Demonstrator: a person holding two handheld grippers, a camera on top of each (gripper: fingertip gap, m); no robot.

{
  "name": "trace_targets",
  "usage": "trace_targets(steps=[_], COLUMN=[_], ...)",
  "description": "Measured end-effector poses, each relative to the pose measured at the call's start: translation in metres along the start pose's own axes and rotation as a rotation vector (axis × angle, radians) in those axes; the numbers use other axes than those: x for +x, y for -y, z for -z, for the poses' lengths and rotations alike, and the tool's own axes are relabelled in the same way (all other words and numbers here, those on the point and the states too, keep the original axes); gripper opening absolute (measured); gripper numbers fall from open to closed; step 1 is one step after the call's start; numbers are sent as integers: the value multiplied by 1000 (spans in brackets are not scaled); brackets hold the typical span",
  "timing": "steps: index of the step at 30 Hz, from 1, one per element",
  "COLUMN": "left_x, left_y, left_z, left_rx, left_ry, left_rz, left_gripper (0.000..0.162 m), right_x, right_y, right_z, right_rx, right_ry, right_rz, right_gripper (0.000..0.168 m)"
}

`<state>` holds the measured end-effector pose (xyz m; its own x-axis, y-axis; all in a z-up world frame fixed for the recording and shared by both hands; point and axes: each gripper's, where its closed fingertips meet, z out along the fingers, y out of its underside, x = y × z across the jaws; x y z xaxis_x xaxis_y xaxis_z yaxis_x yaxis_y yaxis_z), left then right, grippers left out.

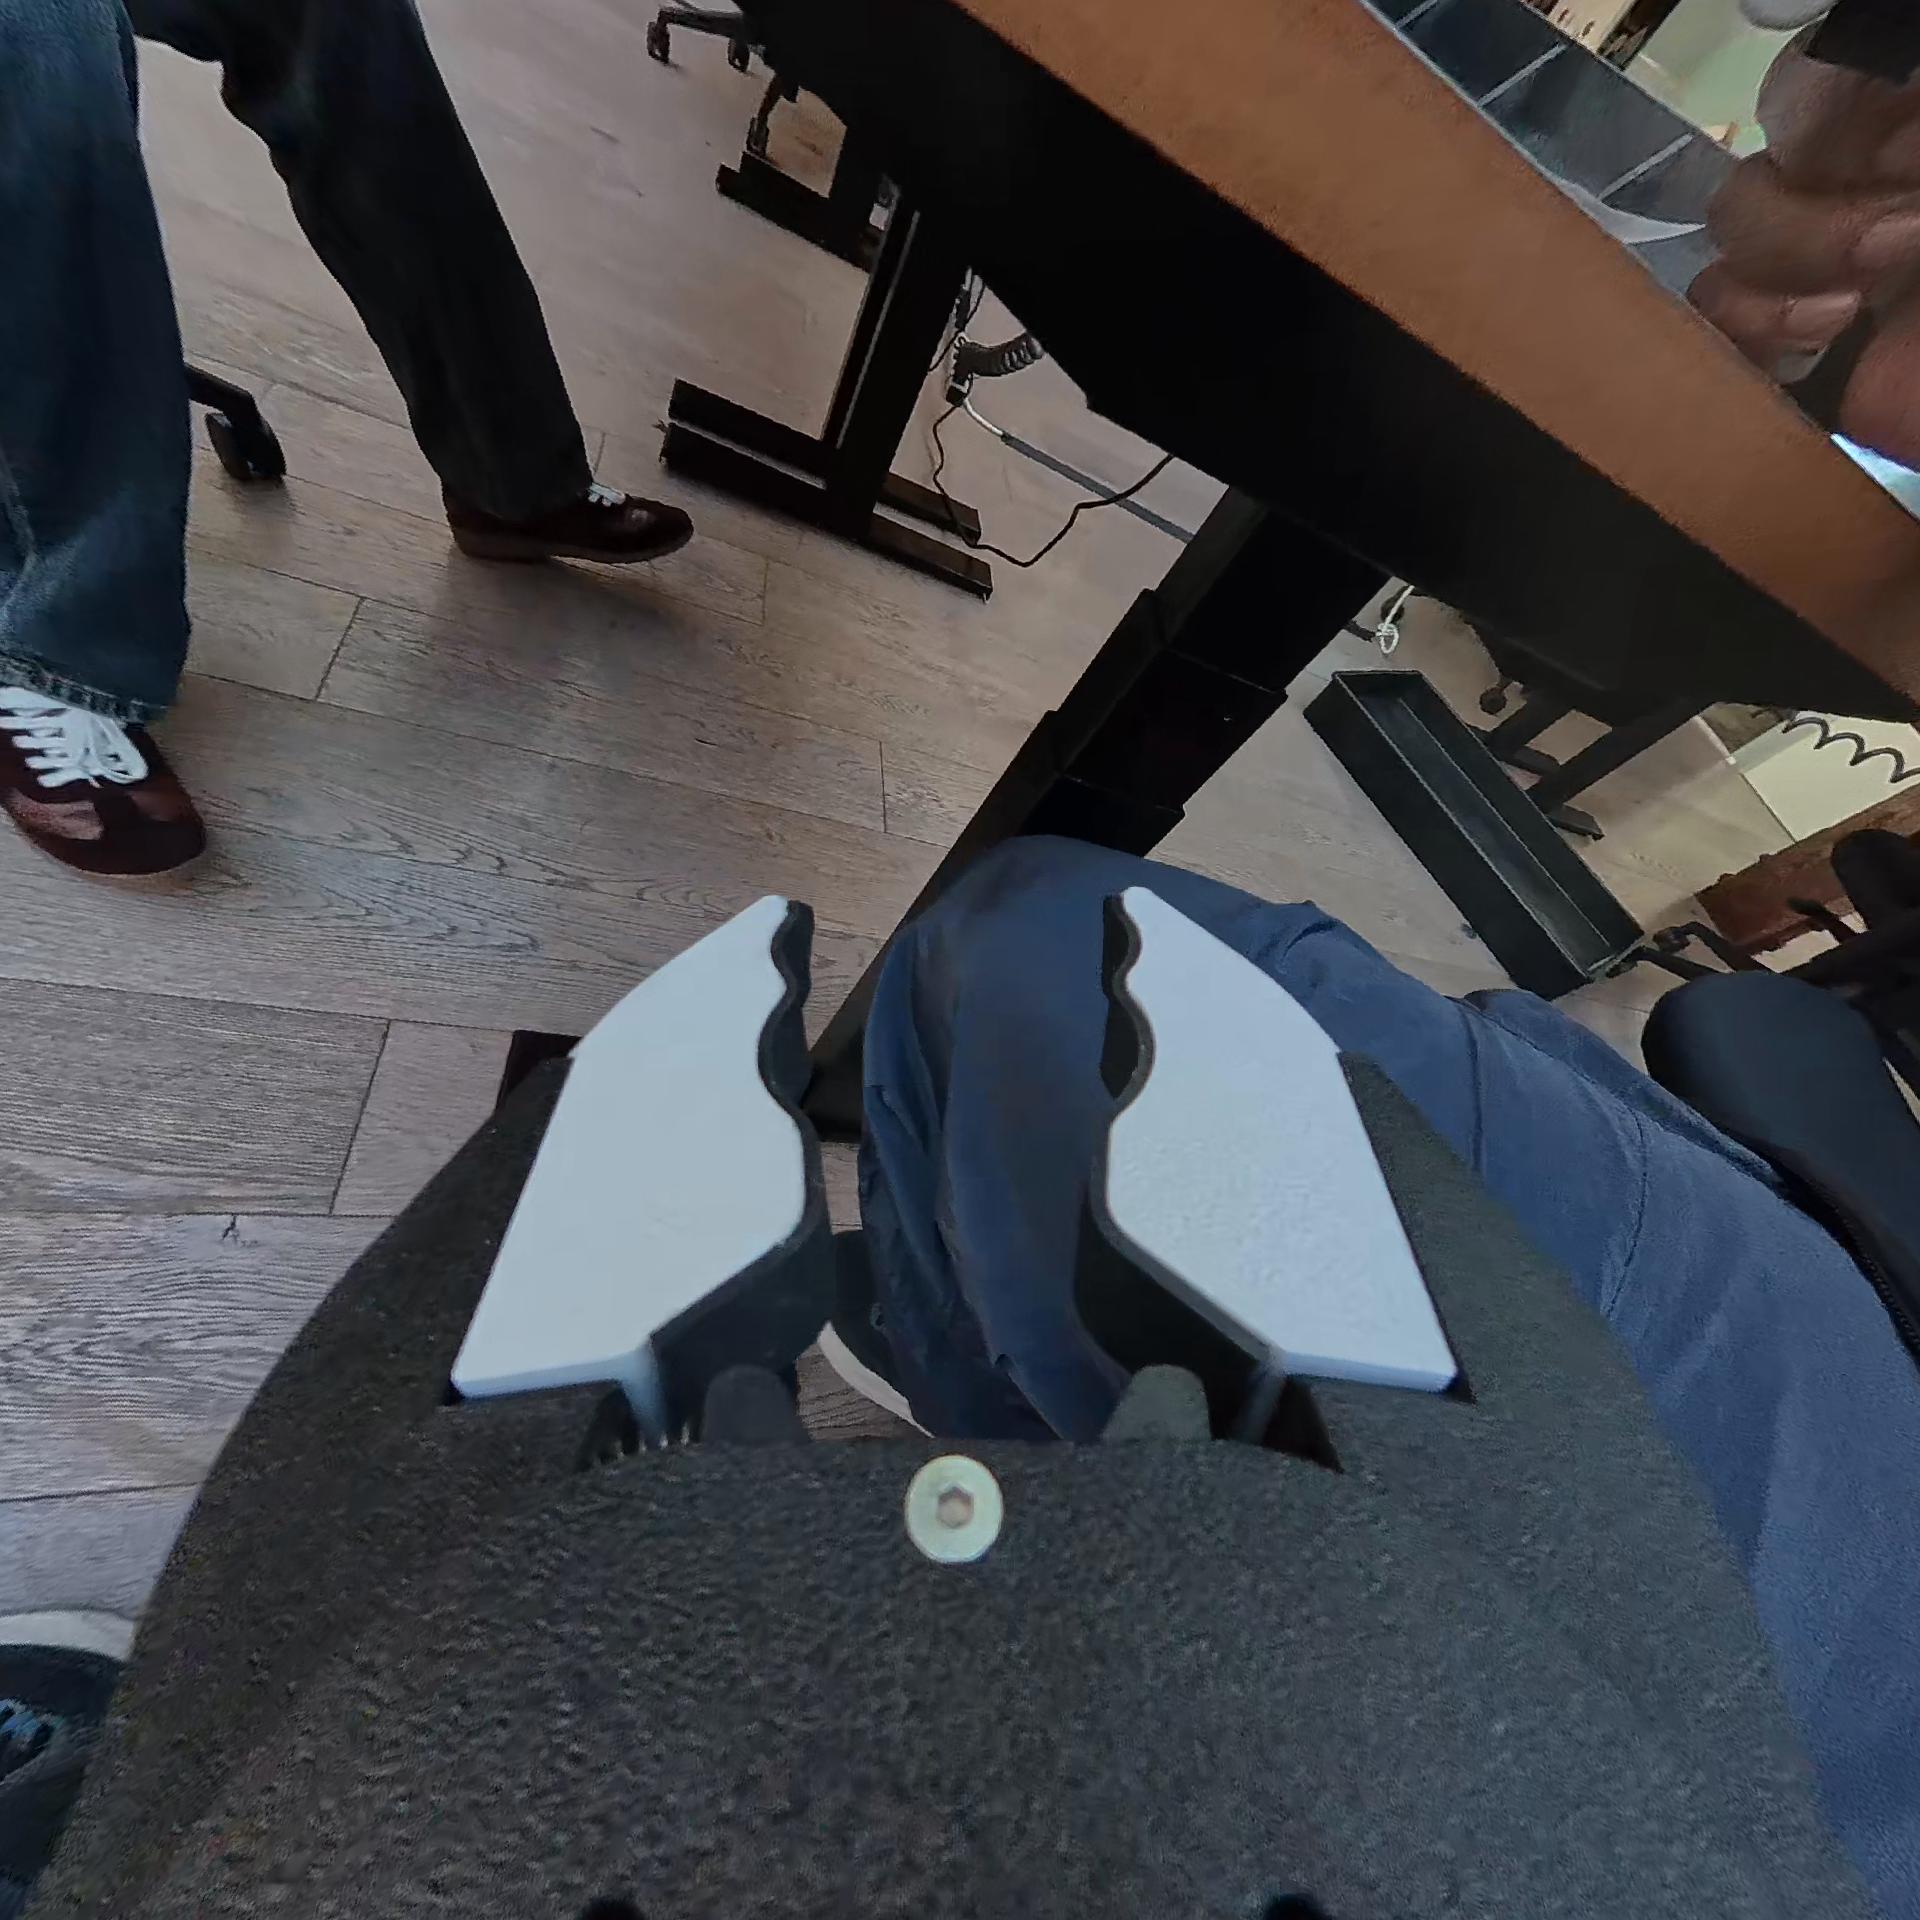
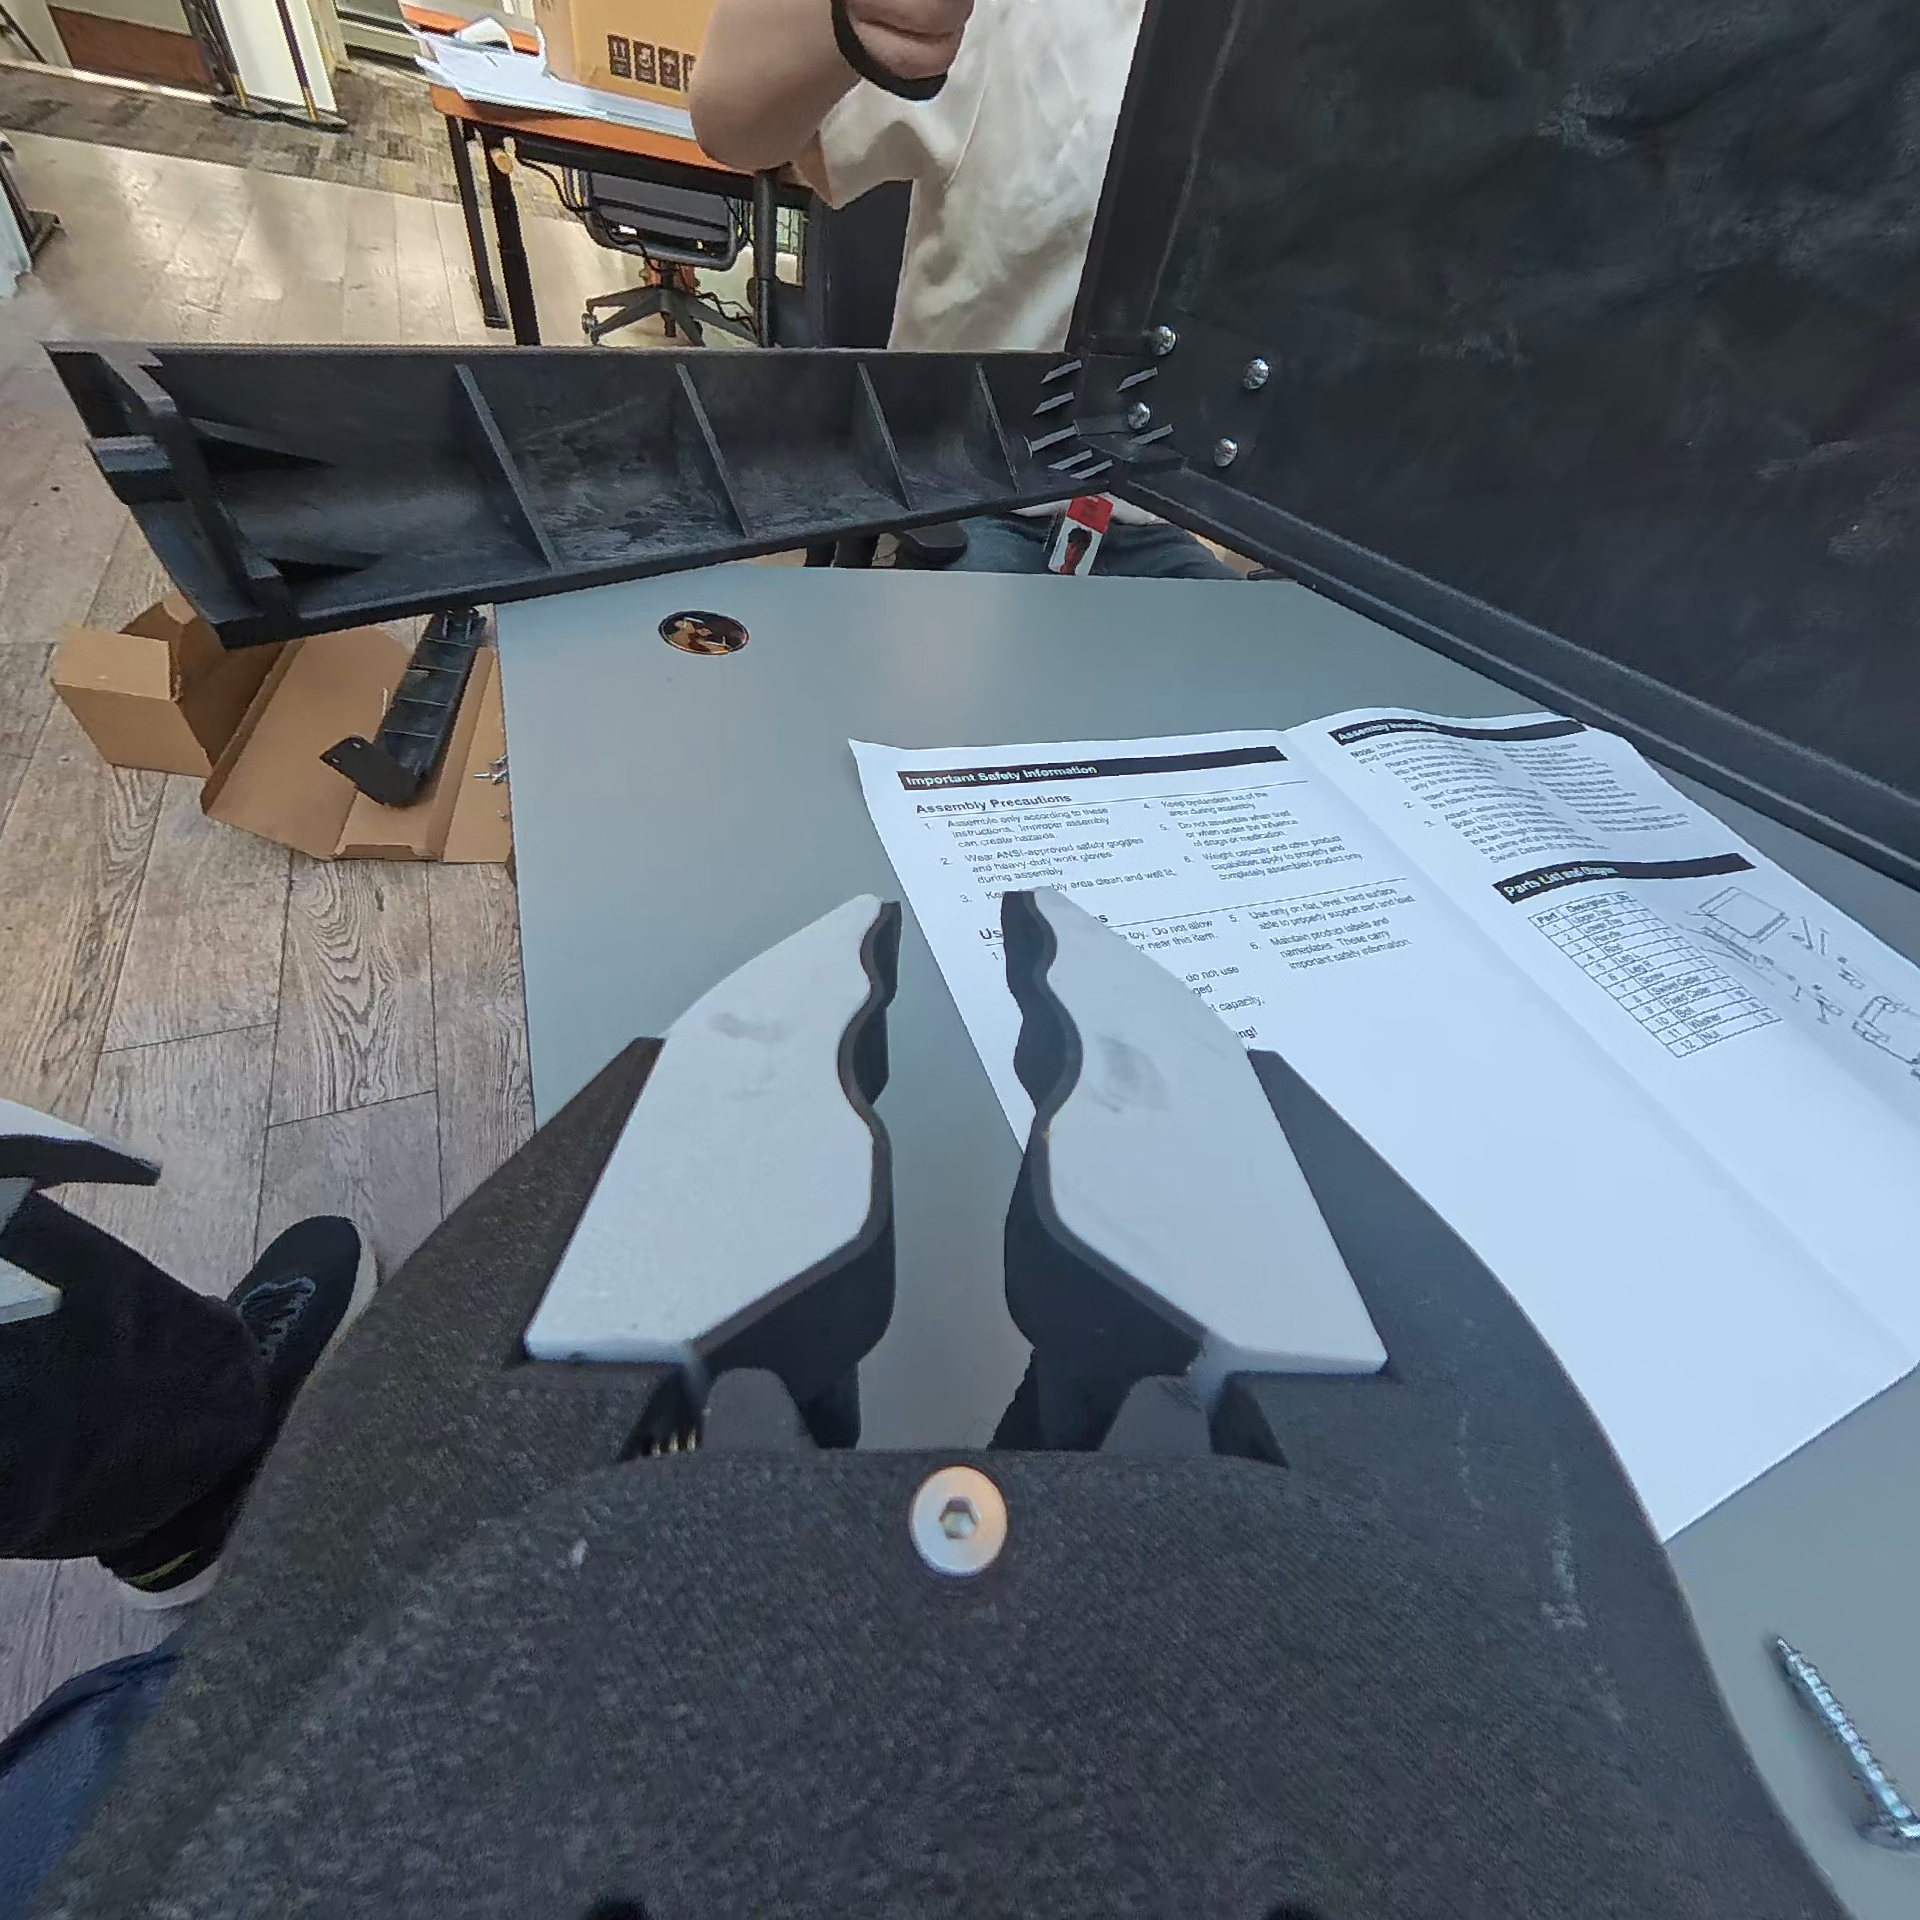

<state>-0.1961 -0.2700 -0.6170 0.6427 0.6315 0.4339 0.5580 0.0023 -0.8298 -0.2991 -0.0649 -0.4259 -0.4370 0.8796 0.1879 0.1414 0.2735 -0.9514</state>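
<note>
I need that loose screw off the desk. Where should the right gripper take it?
Probably across the shank, near mid-length, coming from above. The screw lies flat on the desk, right of the open right gripper, so the fingers should straddle its thin width.

We see an office: beyond the grey desk point(image 2: 727, 790) stands a swivel chair point(image 2: 660, 249) under another desk. Beneath the grey desk, wood-look flooring point(image 1: 520, 779) spreads past black adjustable desk legs point(image 1: 883, 343).
</note>
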Motion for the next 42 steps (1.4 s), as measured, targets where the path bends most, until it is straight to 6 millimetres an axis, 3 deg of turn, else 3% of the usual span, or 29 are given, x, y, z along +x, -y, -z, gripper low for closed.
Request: trace_targets(steps=[6, 11, 18, 22, 29, 32, 35, 38, 42], left_x=[6, -3, -48, -67, -60, -54, -55, -56, -55], left_y=[-1, 9, 66, 83, 58, 57, 53, 50, 50], left_z=[-18, -38, -43, -33, 0, 11, 11, 8, 2], left_rx=[-23, -84, -3, 72, 57, 96, 90, 80, 66], left_ry=[-73, -92, -42, -17, 49, 53, 67, 79, 84], left_rz=[72, -52, -175, -108, -111, -86, -65, -57, -59], left_gripper=[54, 55, 53, 54, 54, 54, 54, 54, 54], right_x=[5, 6, 3, -4, -46, -70, -89, -104, -106], right_y=[-2, -4, -12, 5, 59, 80, 81, 67, 67], right_z=[-2, -3, -15, -30, -80, -104, -128, -144, -141], right_rx=[-16, -31, -114, -45, 83, 128, 127, 99, 133], right_ry=[-12, -21, -48, -43, 124, 219, 286, 331, 346], right_rz=[-39, -35, 29, 37, 51, 52, 58, 71, 70], right_gripper=[19, 19, 20, 20, 19, 19, 19, 19, 20])
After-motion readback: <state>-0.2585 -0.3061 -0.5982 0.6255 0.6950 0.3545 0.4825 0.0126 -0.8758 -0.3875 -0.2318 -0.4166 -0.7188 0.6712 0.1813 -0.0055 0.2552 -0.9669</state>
